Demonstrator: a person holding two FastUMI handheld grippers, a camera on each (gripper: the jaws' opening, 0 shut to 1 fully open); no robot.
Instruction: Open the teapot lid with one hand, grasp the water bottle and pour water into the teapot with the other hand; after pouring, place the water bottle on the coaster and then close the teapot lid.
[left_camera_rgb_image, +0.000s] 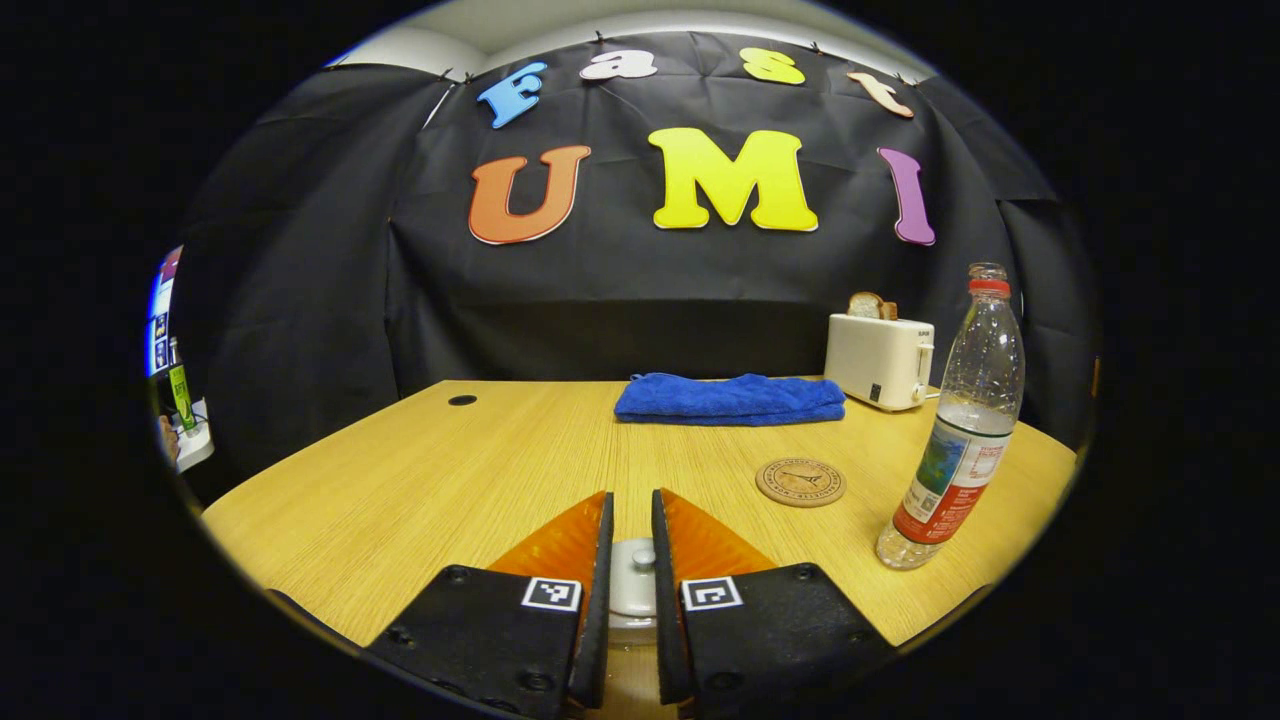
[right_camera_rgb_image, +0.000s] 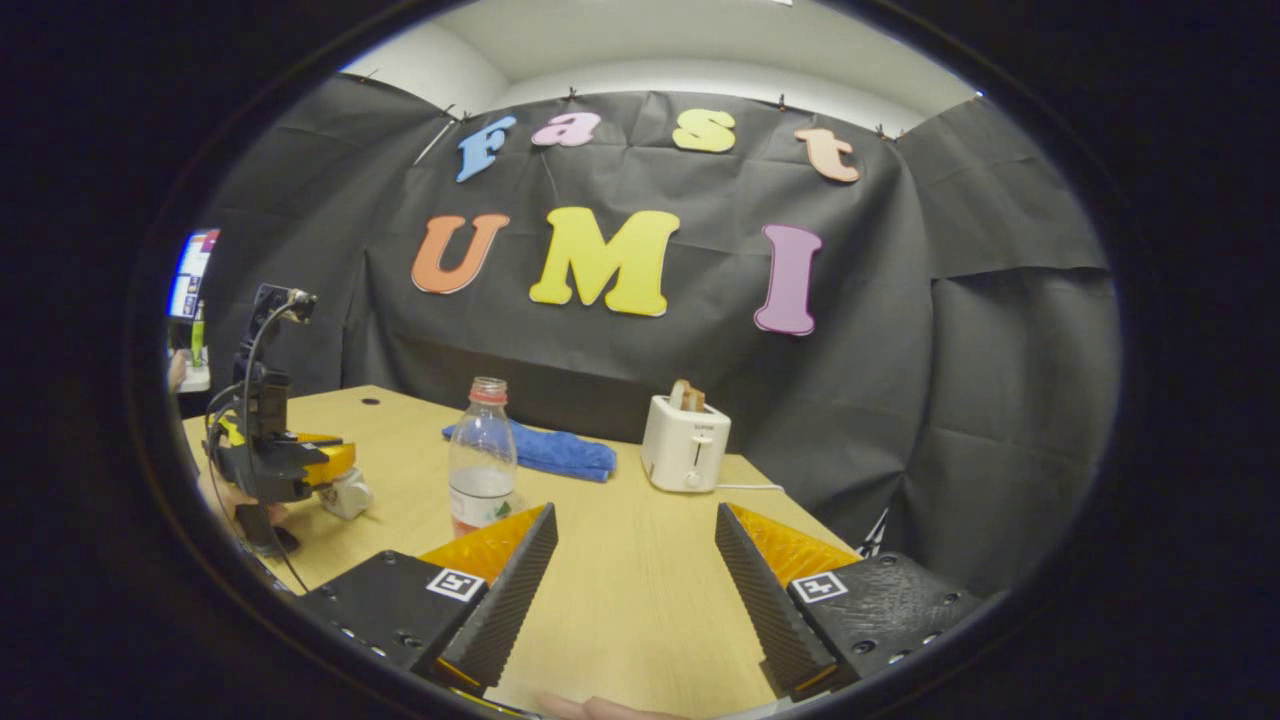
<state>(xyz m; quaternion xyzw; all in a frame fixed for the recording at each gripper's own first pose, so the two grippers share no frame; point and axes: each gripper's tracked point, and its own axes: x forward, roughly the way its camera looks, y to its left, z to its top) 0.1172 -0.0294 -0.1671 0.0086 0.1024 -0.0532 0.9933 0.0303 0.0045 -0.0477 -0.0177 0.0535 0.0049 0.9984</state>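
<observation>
Step in hand: lid removal, first step of the task. In the left gripper view the left gripper (left_camera_rgb_image: 632, 560) has its fingers drawn in to a narrow gap around the teapot lid (left_camera_rgb_image: 634, 585), whose small knob sits right between them; I cannot tell whether both fingers actually press on it, nor whether the lid is off the pot, as the teapot body is hidden below. To the right on the wooden table (left_camera_rgb_image: 420, 470) lies the round coaster (left_camera_rgb_image: 800, 482), bare, and further right stands the water bottle (left_camera_rgb_image: 962, 430), upright, uncapped, about half full, well apart from the gripper. Behind are a folded blue towel (left_camera_rgb_image: 730, 398) and a white toaster (left_camera_rgb_image: 880, 360). In the right gripper view the right gripper (right_camera_rgb_image: 636, 560) is spread wide and holds nothing, hovering over bare table, with the bottle just left of its left finger. Judgement: next the lid must be lifted clear, then the right gripper must swing left, straddle the bottle body and close; the open neck makes tipping a spill risk.
</observation>
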